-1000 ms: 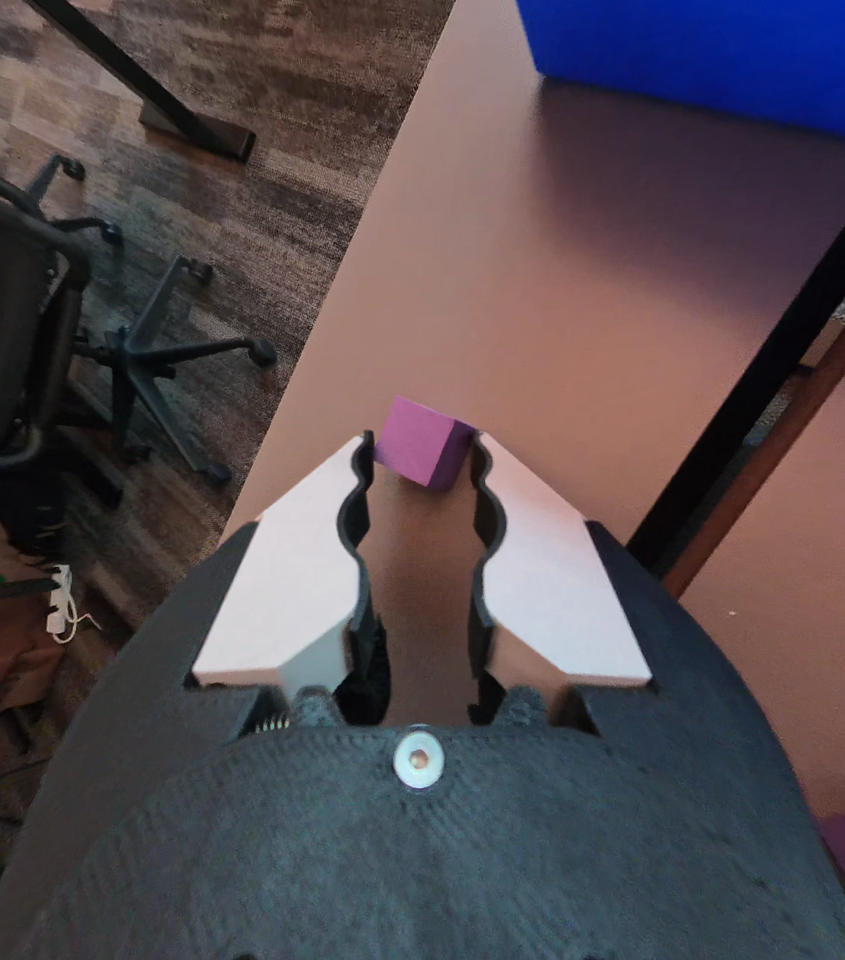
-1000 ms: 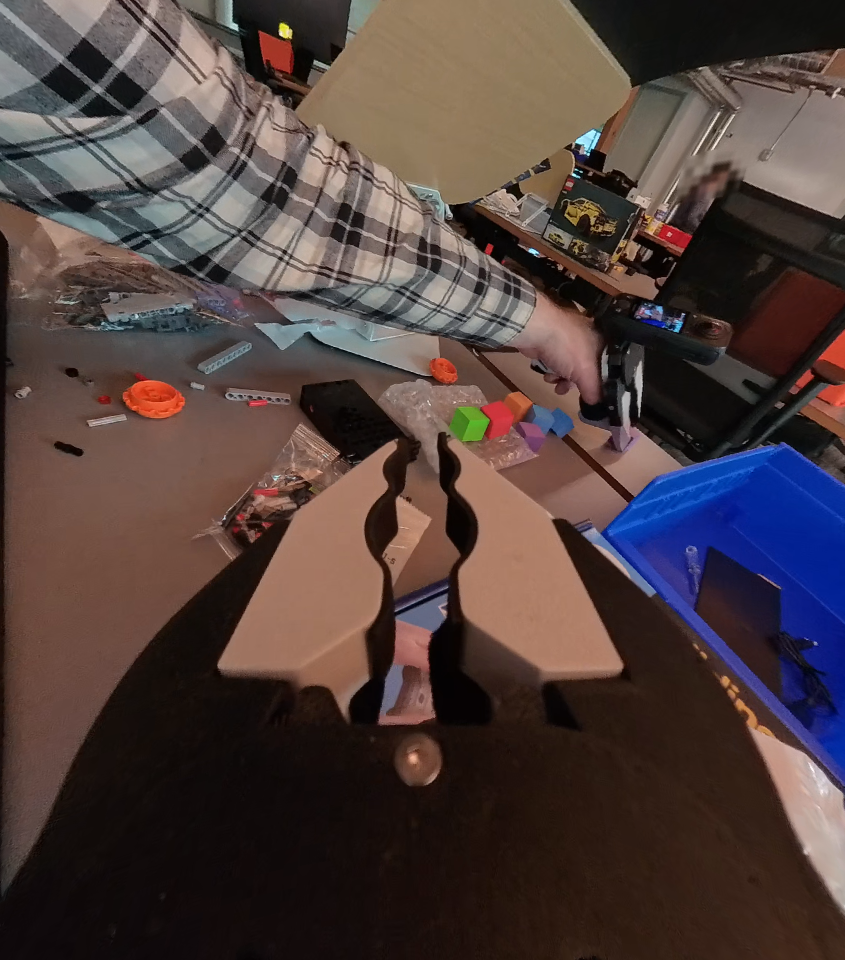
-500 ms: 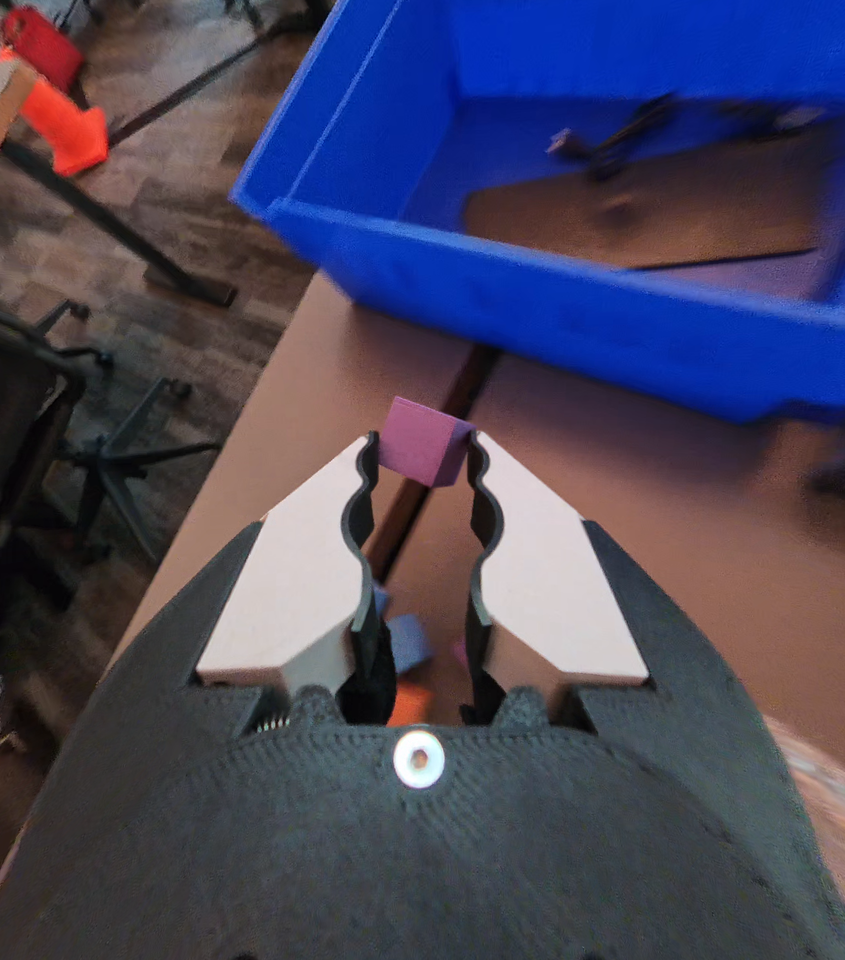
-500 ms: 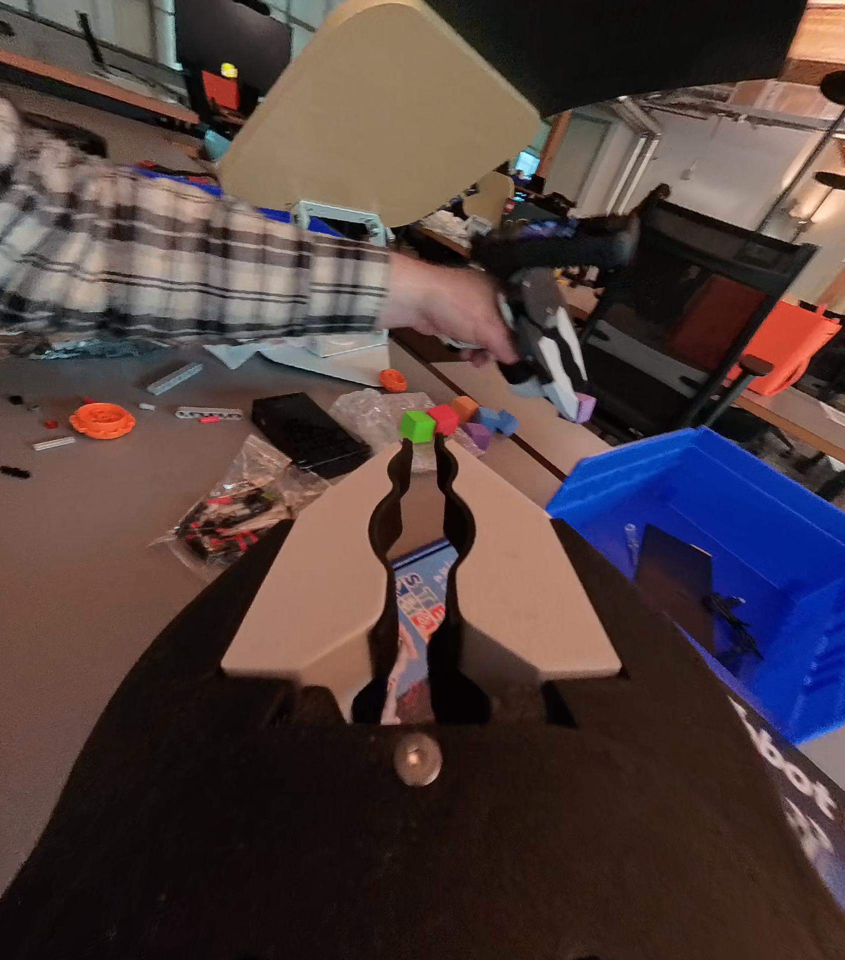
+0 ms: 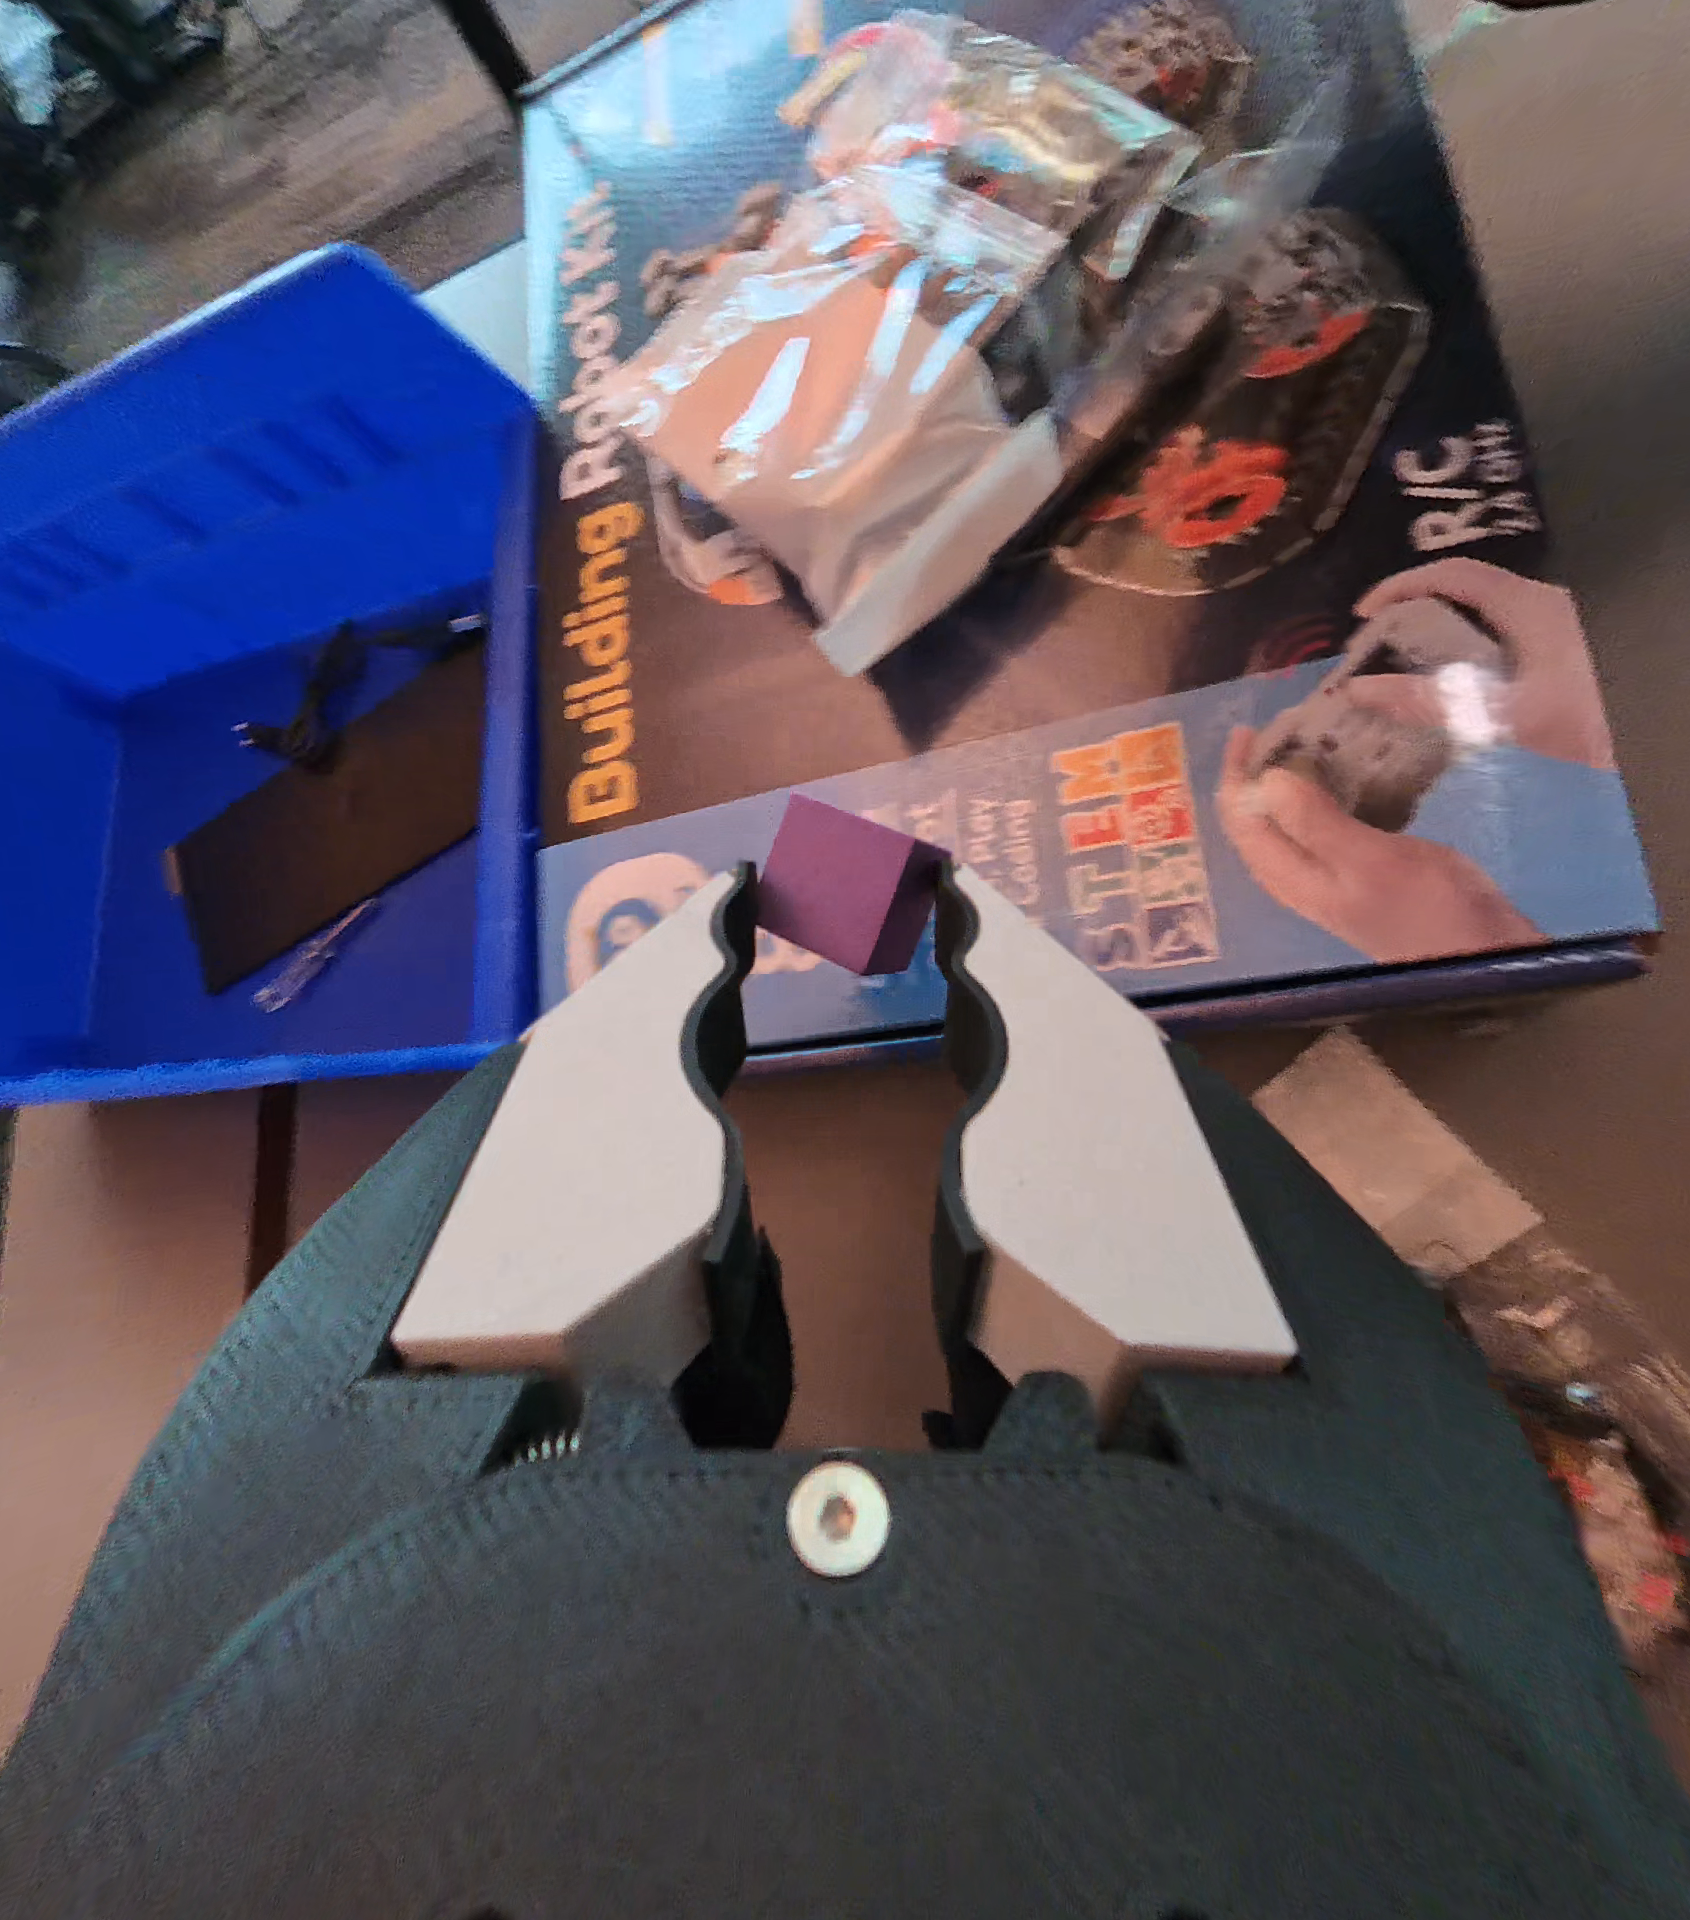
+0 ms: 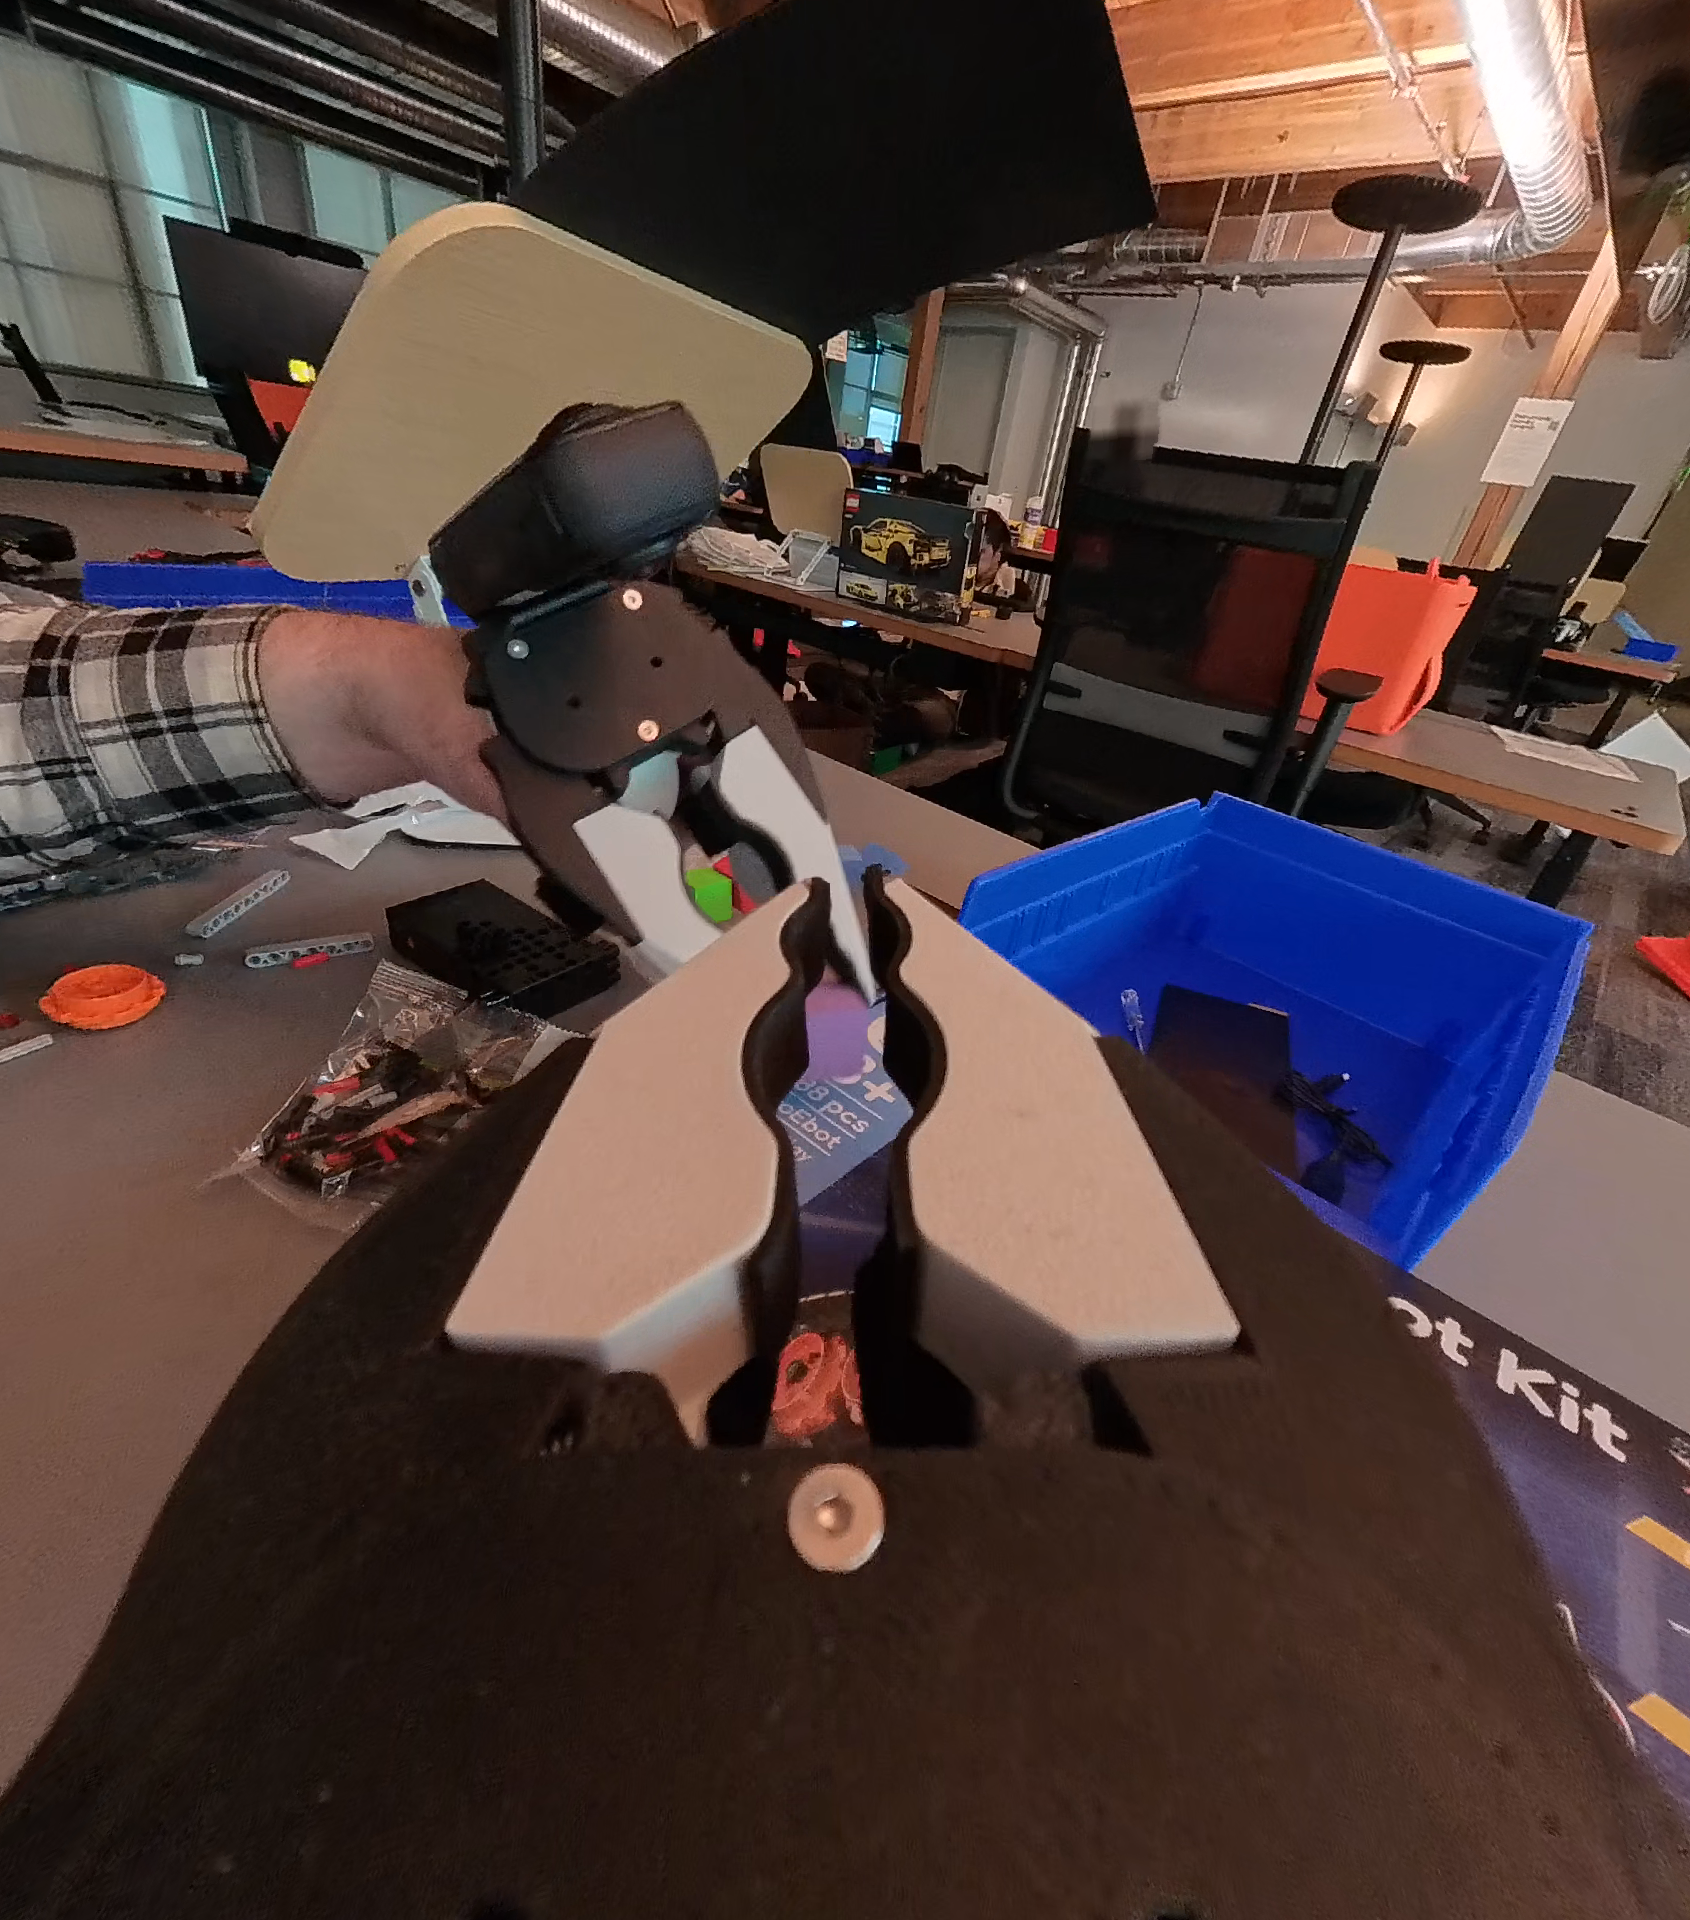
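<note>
The left gripper clamps a purple cube at its tips, above a printed box; a blue bin lies left of it. The box print is blurred, its far end cut off. The right gripper is nearly closed and empty. Half a second ago the left hung before the bin.

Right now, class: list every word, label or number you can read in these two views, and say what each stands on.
I do not copy writing out; these things bear it.
Dark blue box: large orange and white lettering on its lid, legible; coloured letter tiles on its light blue strip.
Black box with a yellow car: too small to read.
White wall sheet: too small to read.
Blue bin: none visible.
</note>
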Available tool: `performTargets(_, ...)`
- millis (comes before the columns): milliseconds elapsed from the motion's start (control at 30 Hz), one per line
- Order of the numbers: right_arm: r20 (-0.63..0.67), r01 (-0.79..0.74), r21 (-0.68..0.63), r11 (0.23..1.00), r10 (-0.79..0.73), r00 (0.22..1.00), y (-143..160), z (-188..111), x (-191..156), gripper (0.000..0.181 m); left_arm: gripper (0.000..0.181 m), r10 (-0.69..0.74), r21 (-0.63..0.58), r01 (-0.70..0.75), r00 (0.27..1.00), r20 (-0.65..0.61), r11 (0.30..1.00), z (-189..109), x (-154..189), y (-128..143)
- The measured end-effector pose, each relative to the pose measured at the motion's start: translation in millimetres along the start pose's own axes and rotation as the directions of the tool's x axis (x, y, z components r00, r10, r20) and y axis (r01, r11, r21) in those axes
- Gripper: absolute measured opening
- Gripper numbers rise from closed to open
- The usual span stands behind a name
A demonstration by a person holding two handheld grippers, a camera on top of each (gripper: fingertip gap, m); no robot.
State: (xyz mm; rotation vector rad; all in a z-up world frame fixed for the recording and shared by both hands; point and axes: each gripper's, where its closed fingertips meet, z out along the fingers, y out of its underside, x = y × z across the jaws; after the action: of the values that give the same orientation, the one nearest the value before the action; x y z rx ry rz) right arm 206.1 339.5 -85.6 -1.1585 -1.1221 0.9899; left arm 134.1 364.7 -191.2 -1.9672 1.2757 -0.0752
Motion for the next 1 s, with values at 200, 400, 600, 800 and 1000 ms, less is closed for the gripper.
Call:
performTargets(200,0.002,-0.009,0.014,1.0,0.009,1.0,-2.8,-2.6,1.5,0.006,0.033,-0.069,-0.067,0.073,0.996,0.051,0.995,0.8,9.3,4.9)
performTargets(400,0.006,0.0,0.013,1.0,0.0,1.0,-3.4,-2.0,-0.3,0.005,0.034,-0.097,-0.141,0.121,0.982,0.162,0.983,-0.9,16.6,8.5)
performTargets(600,0.007,-0.006,0.008,1.0,0.006,1.0,-1.1,-1.5,1.2,0.005,0.037,-0.151,-0.122,0.173,0.974,0.172,0.977,-4.2,25.2,7.2)
performTargets(800,0.009,-0.006,0.007,1.0,0.006,1.0,-1.1,-1.2,1.2,0.005,0.03,-0.238,-0.065,0.241,0.97,0.05,0.968,-10.5,43.4,-2.6)
performTargets(1000,0.002,-0.018,0.016,1.0,0.018,1.0,-2.0,-3.0,4.5,0.004,0.034,-0.204,-0.076,0.216,0.968,0.146,0.973,-42.2,8.4,21.5)
